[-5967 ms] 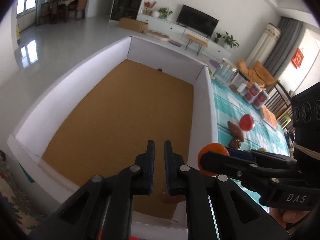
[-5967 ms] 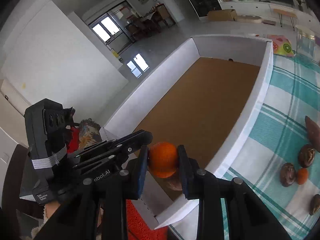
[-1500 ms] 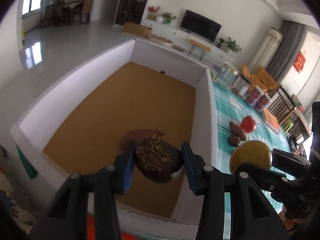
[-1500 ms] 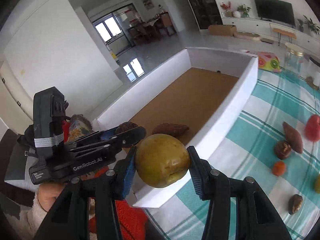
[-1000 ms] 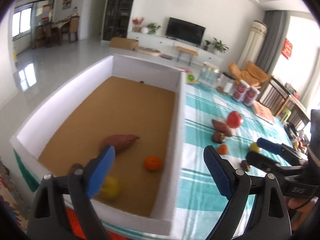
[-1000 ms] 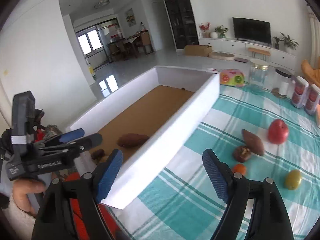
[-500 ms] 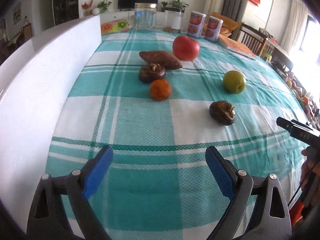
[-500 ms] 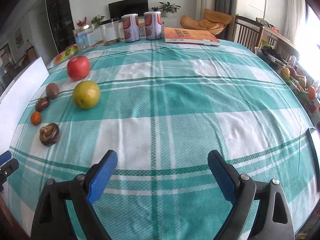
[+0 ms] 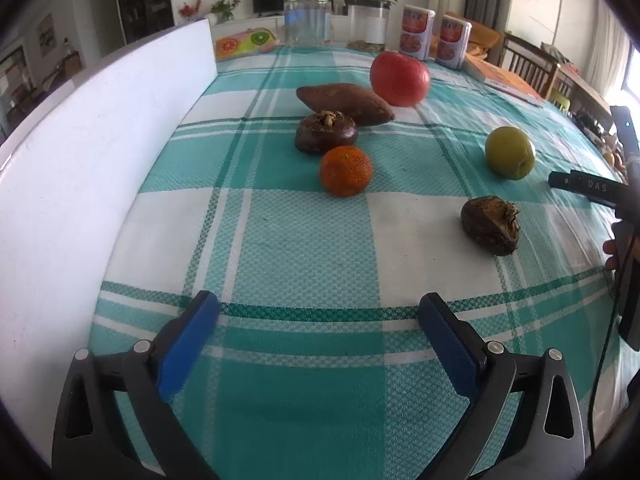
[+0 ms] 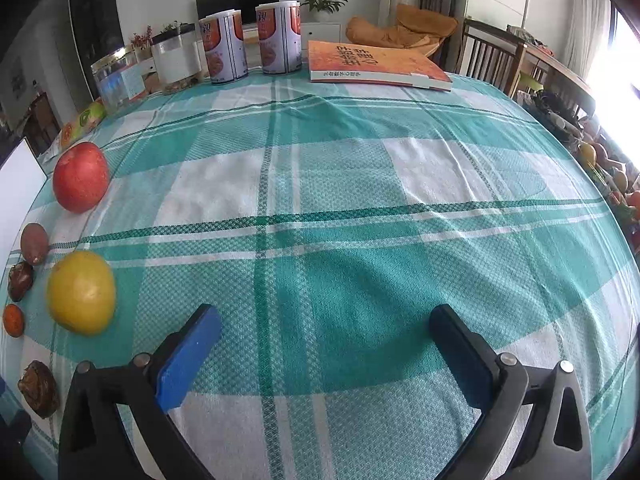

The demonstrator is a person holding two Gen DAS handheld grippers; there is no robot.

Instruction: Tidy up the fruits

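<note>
Through the left wrist, I'm seeing my left gripper (image 9: 318,312) spread wide and empty over the woven teal-checked cloth (image 9: 304,248). A dimpled orange (image 9: 346,171), a wrinkled brown fruit (image 9: 490,225) and a smooth green apple (image 9: 509,153) are lying ahead beside the white box wall (image 9: 80,168).

Through the right wrist, my right gripper (image 10: 325,326) is likewise gaping, empty. The green apple (image 10: 81,292) is sitting just left; the red apple (image 10: 81,176) farther back.

Teal-and-white plaid tablecloth (image 9: 304,240), red apple (image 9: 399,73)

Spread right tongs (image 10: 324,334) beside yellow fruit (image 10: 81,291).
</note>
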